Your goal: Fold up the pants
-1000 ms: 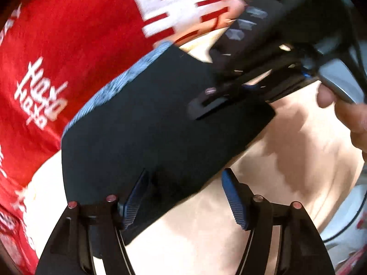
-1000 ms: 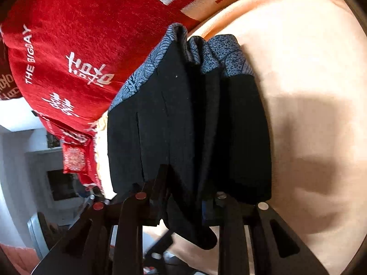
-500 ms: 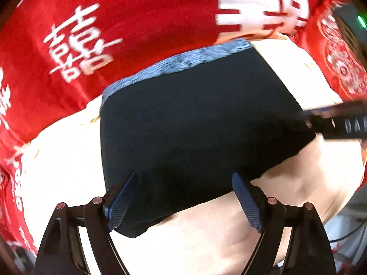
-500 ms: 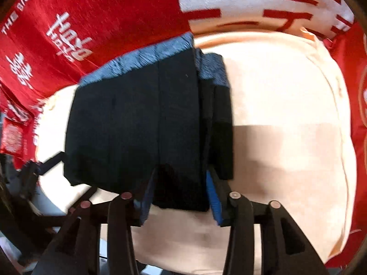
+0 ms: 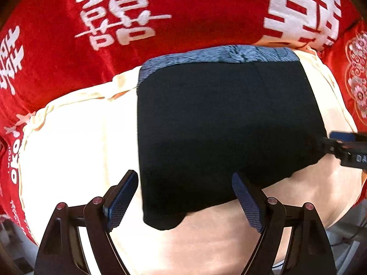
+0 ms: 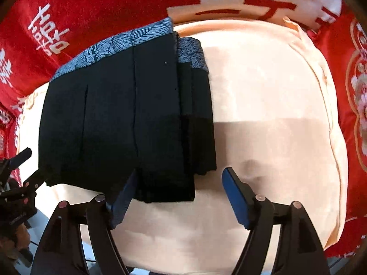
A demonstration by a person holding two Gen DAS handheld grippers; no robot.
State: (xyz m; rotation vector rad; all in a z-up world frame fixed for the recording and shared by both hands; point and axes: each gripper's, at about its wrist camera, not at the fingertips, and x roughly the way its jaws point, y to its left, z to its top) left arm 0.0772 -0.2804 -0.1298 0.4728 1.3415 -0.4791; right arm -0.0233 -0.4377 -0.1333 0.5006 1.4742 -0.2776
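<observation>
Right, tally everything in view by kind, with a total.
Folded black pants: 1
Cream cushion: 1
Red blanket with white characters: 1
Open grippers: 2, left gripper and right gripper
Total: 5

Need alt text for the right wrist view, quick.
Folded black pants with a blue patterned waistband lie on a cream cushion. The right tongs are open at their near edge, holding nothing; red bedding lies behind.
</observation>
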